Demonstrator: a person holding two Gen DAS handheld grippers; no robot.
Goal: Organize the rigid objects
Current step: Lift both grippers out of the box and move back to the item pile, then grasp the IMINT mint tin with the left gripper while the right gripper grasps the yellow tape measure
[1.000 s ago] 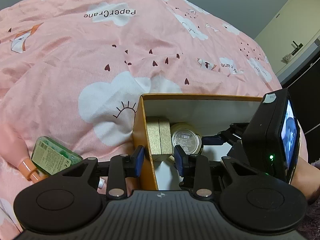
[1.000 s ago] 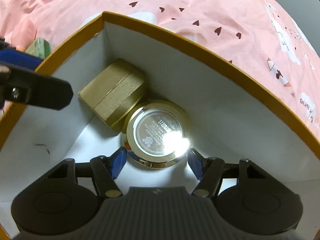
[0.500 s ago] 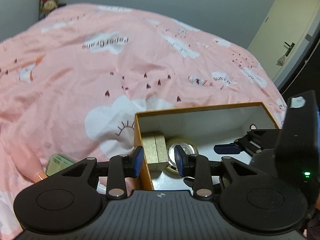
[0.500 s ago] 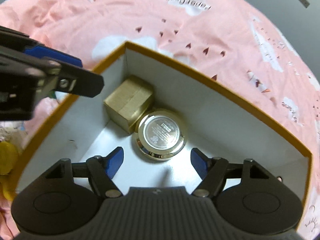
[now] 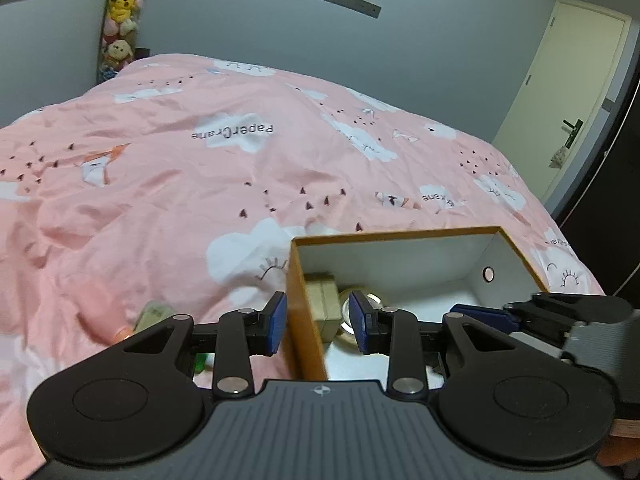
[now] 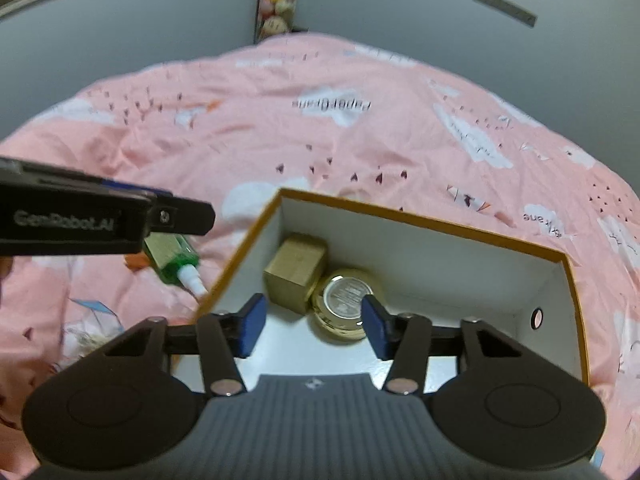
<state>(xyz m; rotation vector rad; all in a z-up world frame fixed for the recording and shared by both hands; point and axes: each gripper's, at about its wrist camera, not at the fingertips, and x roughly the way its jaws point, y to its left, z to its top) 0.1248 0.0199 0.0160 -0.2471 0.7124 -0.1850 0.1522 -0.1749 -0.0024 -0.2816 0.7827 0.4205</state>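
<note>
A grey-walled bedroom with a door at the right lies behind a bed under a pink quilt (image 5: 168, 200), which carries everything here. In the left wrist view we see the open box (image 5: 516, 248) sitting near the quilt's near right corner, orange outside and white inside, with a gold cube (image 5: 320, 292) and a round tin (image 5: 346, 316) tucked into its near left corner. Our left gripper (image 5: 316, 328) straddles the box's left wall, its jaws narrowly parted; one pad looks to sit against the wall's outside face, but we cannot tell whether the pads actually press on it. To the right our right gripper (image 5: 480, 314) reaches in over the box. From the right wrist view, the right gripper (image 6: 312, 326) hangs above the box with nothing between its pads; its jaws have just been closing and stand part open, the tin (image 6: 348, 296) lying below them on the box floor, touching the cube (image 6: 296, 272). Outside the left wall a green bottle (image 6: 172, 260) lies on the quilt, partly hidden under the left gripper. We judge two items stowed and at least the bottle left to bring in; other small things at the near left edge are too blurred to name.
</note>
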